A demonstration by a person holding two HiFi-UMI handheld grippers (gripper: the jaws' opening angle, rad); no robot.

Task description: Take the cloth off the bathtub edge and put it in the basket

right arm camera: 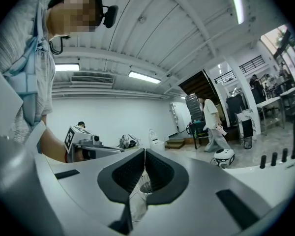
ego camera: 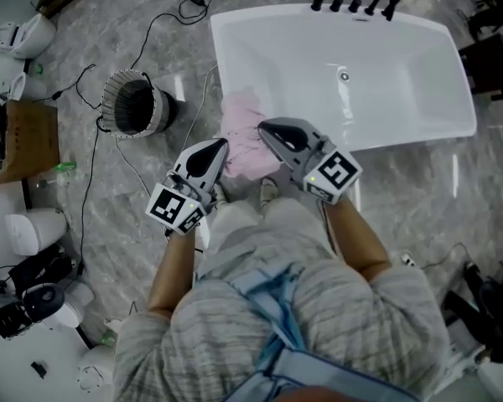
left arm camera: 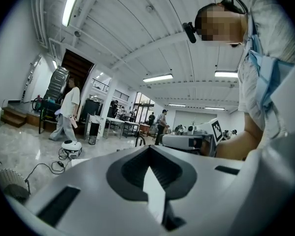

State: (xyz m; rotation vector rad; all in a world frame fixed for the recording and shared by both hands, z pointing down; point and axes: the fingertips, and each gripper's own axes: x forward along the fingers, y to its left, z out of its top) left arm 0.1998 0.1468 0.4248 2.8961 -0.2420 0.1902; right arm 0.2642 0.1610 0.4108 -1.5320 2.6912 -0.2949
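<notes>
Both the left gripper [ego camera: 220,146] and right gripper [ego camera: 264,128] are fully closed, holding nothing; the pink cloth [ego camera: 244,122] on the bathtub [ego camera: 421,137] edge lies between their fingertips.

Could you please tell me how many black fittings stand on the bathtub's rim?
4, all on the far rim of the bathtub: three short knobs in a row, a curved spout at their right. None seems hidden.
</notes>
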